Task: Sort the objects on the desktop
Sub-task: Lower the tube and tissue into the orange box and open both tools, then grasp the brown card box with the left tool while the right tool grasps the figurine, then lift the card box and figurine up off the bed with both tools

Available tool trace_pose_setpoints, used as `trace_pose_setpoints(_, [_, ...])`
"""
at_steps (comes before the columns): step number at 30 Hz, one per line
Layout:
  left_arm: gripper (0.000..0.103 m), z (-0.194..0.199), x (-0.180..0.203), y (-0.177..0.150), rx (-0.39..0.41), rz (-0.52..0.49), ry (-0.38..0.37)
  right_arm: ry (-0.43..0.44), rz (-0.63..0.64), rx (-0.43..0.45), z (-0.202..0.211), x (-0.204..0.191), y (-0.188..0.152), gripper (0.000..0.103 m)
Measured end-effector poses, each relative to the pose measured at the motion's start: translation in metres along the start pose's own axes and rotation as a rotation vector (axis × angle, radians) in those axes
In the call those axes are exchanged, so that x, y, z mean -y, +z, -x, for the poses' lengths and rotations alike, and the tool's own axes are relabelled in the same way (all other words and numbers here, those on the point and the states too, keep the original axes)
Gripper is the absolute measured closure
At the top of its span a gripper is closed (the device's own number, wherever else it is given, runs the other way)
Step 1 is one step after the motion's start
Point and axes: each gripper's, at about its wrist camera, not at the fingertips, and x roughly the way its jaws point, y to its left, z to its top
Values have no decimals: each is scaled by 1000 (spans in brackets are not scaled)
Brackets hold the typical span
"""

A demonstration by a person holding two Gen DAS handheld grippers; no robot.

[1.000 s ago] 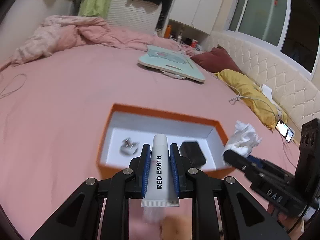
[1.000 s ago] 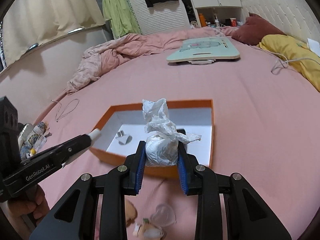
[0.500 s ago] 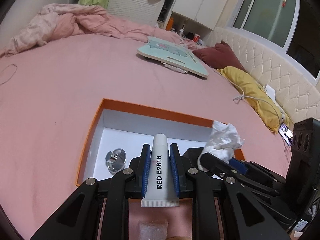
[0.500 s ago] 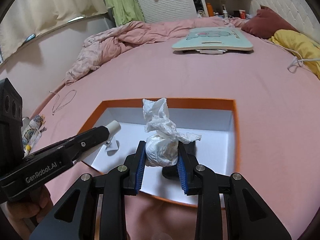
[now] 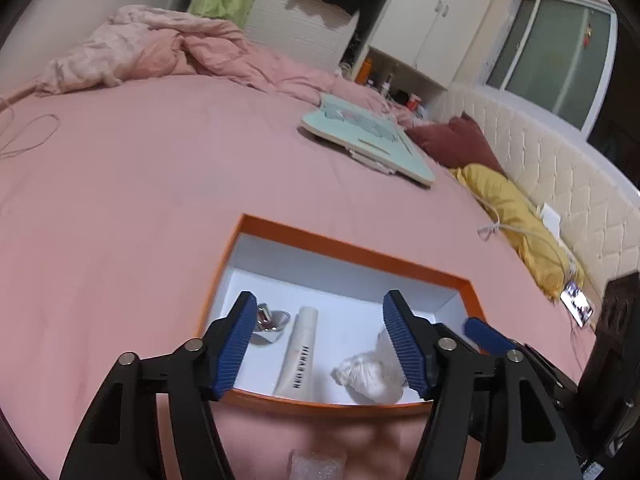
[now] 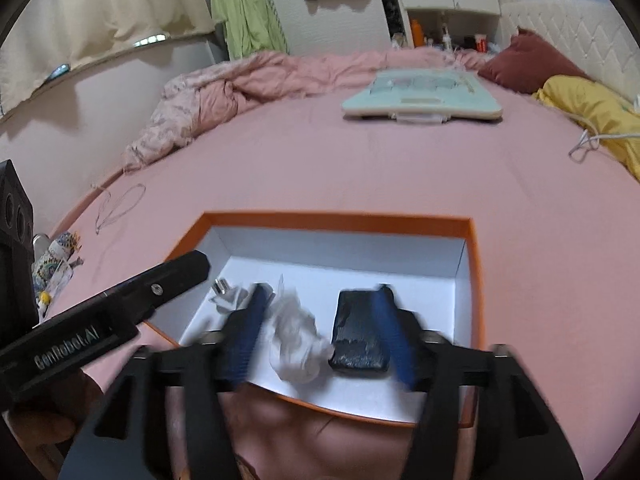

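With both loads dropped, the left tool [image 5: 320, 344] & right tool [image 6: 320, 330] are seen released over the orange box [image 5: 352, 246] on the pink bed [image 5: 160, 184]; jaws on both have just been opening, nothing pressed by the pads. The white tube [image 5: 298, 354] is laid flat on the box's white floor, just beside the small metal piece [image 5: 270, 320] at the left end. The crumpled tissue wad [image 6: 294, 344] is lying mid-box, next to the black block [image 6: 358, 334], approx. touching it.

Step in hand is judged as the release/withdraw. To be done well: jaws kept wide, both tools lifted straight back & up so the tissue isn't snagged on the ribbed pads and the tube isn't rolled. The near box wall should be cleared before any sideways move, as it sits right under the fingers. The tools are close together, so they're best pulled apart one at a time.

More items (clear wrapper [image 5: 316, 466] etc.) are seen on the bed near the box edge, likely next to be sorted.
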Motion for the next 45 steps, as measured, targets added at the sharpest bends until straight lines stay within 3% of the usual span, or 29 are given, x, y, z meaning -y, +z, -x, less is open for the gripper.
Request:
trace_pose_setpoints(4, [29, 8, -9, 0, -2, 40, 7, -16, 8, 52, 15, 0, 2, 32])
trace_pose_setpoints(8, [25, 28, -20, -3, -12, 17, 46, -24, -51, 55, 34, 13, 1, 32])
trace_pose_setpoints(12, [25, 57, -42, -7, -42, 87, -7, -20, -144, 56, 56, 32, 0, 32])
trace_pose_setpoints(15, [25, 82, -58, -21, -45, 137, -3, -16, -213, 66, 78, 45, -7, 32])
trace_pose_setpoints(17, [25, 88, -64, -29, -95, 158, -9, -19, -243, 46, 90, 50, -19, 32])
trace_pose_setpoints(20, [25, 84, -63, -47, -236, 159, -2, -12, -271, -33, 95, 49, -39, 32])
trace_pose_setpoints(24, [26, 88, -41, -66, -311, 78, 29, -10, -264, -124, 94, 35, -64, 32])
trace_pose_setpoints(28, [26, 80, -21, -88, -405, -9, 133, -7, -202, -184, 90, 13, -84, 32])
trace_pose_setpoints(31, [32, 69, -15, -101, -464, -67, 204, -14, -128, -197, 88, -5, -92, 32])
trace_pose_setpoints(34, [53, 55, -20, -110, -527, -85, 251, -27, -50, -203, 85, -18, -98, 32])
trace_pose_setpoints(35, [68, 51, -21, -110, -541, -86, 263, -32, -25, -206, 84, -22, -100, 32])
trace_pose_setpoints(36, [72, 48, -22, -111, -547, -88, 275, -37, -6, -208, 82, -25, -101, 32])
trace_pose_setpoints(38, [73, 45, -22, -112, -546, -91, 279, -51, 29, -214, 79, -30, -105, 33])
trace_pose_setpoints(40, [77, 45, -21, -113, -541, -97, 277, -55, 42, -234, 73, -31, -108, 43])
trace_pose_setpoints(42, [77, 45, -23, -113, -539, -92, 277, -53, 45, -277, 65, -30, -113, 60])
trace_pose_setpoints(45, [76, 43, -25, -114, -538, -84, 283, -77, 62, -320, 58, -30, -121, 62])
